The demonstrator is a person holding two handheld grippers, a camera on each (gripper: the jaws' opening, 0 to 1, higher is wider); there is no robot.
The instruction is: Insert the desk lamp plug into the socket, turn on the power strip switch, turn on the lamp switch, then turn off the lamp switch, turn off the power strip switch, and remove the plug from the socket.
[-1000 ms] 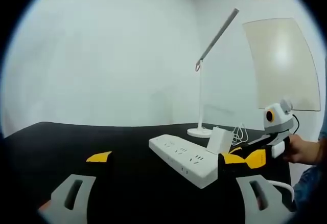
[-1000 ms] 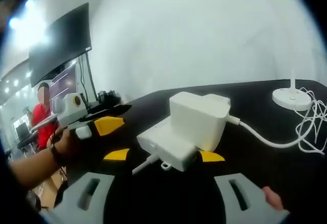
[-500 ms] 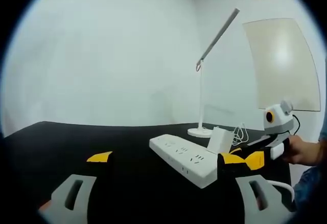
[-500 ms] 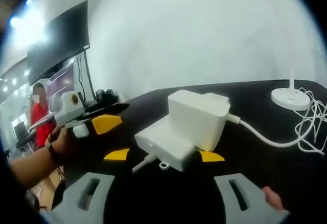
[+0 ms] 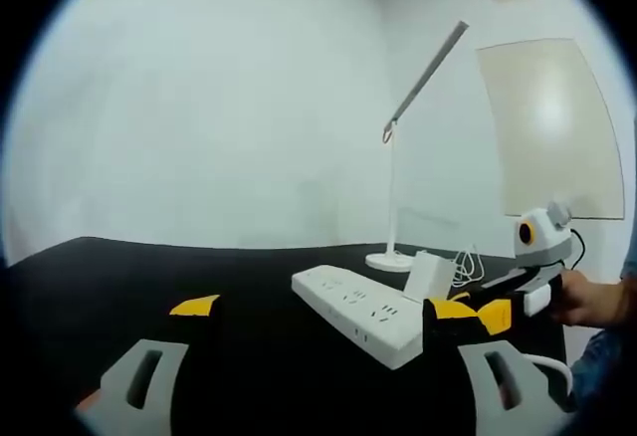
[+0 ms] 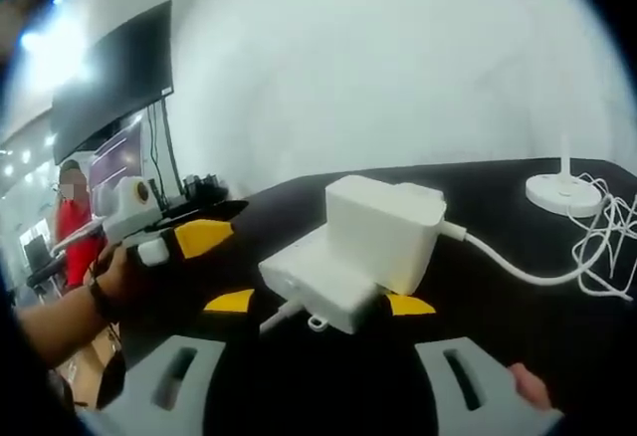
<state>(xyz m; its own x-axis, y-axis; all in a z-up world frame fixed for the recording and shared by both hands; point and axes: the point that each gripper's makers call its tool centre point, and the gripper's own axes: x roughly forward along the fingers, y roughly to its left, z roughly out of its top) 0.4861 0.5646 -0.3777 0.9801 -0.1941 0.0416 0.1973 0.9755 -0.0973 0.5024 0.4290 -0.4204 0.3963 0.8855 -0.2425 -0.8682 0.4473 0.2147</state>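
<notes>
The plug (image 6: 383,232) sat in the power strip (image 5: 360,309) on the black tabletop (image 5: 249,287), near the lamp (image 5: 398,157). Both the left claw (image 5: 318,309) and right claw (image 6: 320,303) stood open, the right apparently straddling the strip.

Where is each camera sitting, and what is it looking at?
Left gripper view: rides on the left tongs, looking across the black table at the power strip, plug and lamp; the right tongs and a hand enter from the right.
Right gripper view: rides on the right tongs, close over the plug on the power strip; the left tongs enter from the left.
Both share the strip, plug and lamp base.
</notes>
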